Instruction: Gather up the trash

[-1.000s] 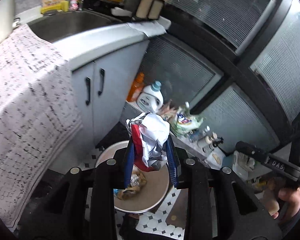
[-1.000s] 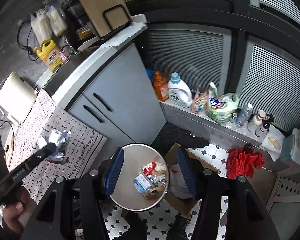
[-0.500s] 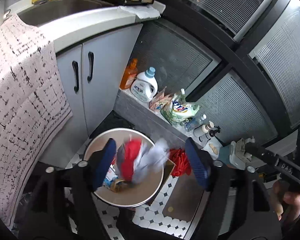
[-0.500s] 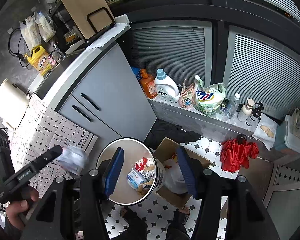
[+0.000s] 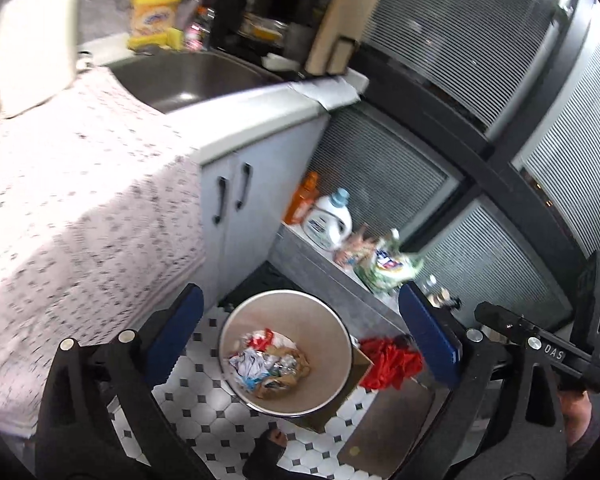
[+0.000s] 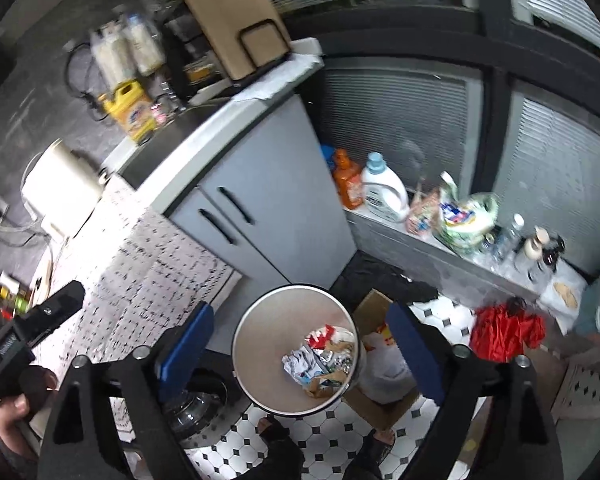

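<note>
1. left wrist view shows the left gripper [image 5: 300, 332] released, its blue pads spread wide with nothing between them; its jaws have just been opening, and the crumpled wrapper [image 5: 256, 362] lies in the round bin [image 5: 340, 320] straight below.
2. right wrist view shows the right gripper [image 6: 300, 344] likewise spread and empty, its jaws just opened too, framing the same bin [image 6: 260, 320] on the tiled floor [image 6: 340, 440].
3. the trash [image 6: 320, 356] rests in a heap at the bottom of the bin, well under the rim: white paper, foil, red scraps, brown bits.
4. the step in hand looks like the drop, and it seems done cleanly; to do it well, keep the pads apart until they are clear of the rim so nothing clings and rides back up.
5. next, i judge, each hand should lift away and look toward the patterned cloth [image 5: 80, 200] on the counter for more scraps; none is plainly visible there, as that side is blurred.
6. pose: both grippers point steeply down at the bin from above, side by side, the left one's body [image 6: 40, 320] showing at the edge of the right view.
7. a person's fingers [image 6: 16, 400] wrap the left handle.
8. watch the cardboard box [image 6: 376, 312] touching the bin: a careless release could land there.
</note>
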Demonstrator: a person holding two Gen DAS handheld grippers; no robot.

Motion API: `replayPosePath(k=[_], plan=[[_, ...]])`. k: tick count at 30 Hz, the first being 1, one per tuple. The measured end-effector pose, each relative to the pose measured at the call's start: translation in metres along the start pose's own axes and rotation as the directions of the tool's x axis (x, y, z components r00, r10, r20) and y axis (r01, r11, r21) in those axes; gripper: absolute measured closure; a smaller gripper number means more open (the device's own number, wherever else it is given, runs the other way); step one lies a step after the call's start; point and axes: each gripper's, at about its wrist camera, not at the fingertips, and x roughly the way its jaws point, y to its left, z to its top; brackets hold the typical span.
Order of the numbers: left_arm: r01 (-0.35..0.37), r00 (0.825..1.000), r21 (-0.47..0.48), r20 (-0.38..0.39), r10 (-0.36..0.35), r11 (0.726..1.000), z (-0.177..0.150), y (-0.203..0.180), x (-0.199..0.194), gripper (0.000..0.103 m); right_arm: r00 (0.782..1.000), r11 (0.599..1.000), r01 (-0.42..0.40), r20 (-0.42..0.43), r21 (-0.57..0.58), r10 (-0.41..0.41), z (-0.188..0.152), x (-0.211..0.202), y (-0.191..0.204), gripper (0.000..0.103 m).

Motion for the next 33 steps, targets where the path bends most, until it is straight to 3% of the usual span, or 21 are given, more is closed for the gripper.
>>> replayPosePath(k=[5,14,25,33], plan=[[-0.079,0.995,-0.039,0.065,0.082,0.996,0.003,0.014,-0.042,0.006,1.0,0.999,-0.021,0.013,-0.048,0.022,0.012,-0.006,0.024,0.008],[-0.121,0.978,-0.11,0.155,0.137,0.987,0.004,0.054,-0.108,0.006,0.997,0.993,-0.055,0.055,-0.104,0.061,0.018,-0.031,0.077,0.008],[-0.175,0.947,-0.113,0.254,0.199,0.978,-0.016,0.105,-0.2,0.006,0.993,0.988,-0.048,0.101,-0.145,0.064,-0.015,-0.065,0.158,0.008],[-0.185,0.932,-0.105,0.297,0.208,0.977,-0.037,0.129,-0.243,0.006,0.986,0.984,-0.033,0.154,-0.177,0.061,-0.048,-0.101,0.199,0.008]])
